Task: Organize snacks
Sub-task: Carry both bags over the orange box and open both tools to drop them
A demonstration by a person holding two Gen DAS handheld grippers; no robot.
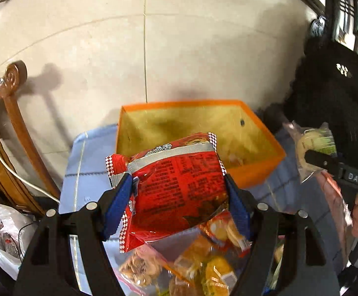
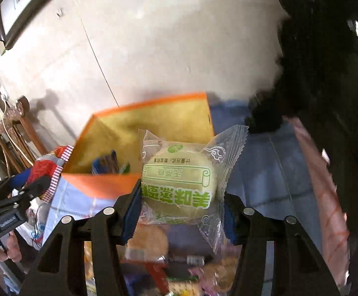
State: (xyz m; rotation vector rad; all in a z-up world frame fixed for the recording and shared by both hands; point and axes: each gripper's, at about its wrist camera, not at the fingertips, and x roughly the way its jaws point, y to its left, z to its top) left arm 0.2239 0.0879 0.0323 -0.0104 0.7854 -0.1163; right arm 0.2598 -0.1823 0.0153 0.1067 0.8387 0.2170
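My left gripper [image 1: 179, 192] is shut on a red snack packet [image 1: 176, 187] and holds it above the near edge of an orange box [image 1: 260, 172] with a yellow inside. My right gripper [image 2: 181, 197] is shut on a clear-wrapped pale green pastry [image 2: 179, 182], held just in front of the same box [image 2: 100, 180]. The pastry [image 1: 312, 148] and right gripper show at the right of the left wrist view. The red packet [image 2: 45, 167] shows at the left of the right wrist view. A few small packets [image 2: 107, 162] lie inside the box.
A pile of loose wrapped snacks [image 1: 203, 266] lies on the blue cloth [image 1: 87, 172] below both grippers. A carved wooden chair [image 1: 8, 113] stands at the left with a white plastic bag [image 1: 4, 231] beside it. Dark furniture [image 1: 339, 93] stands at the right. Pale tiled floor lies beyond.
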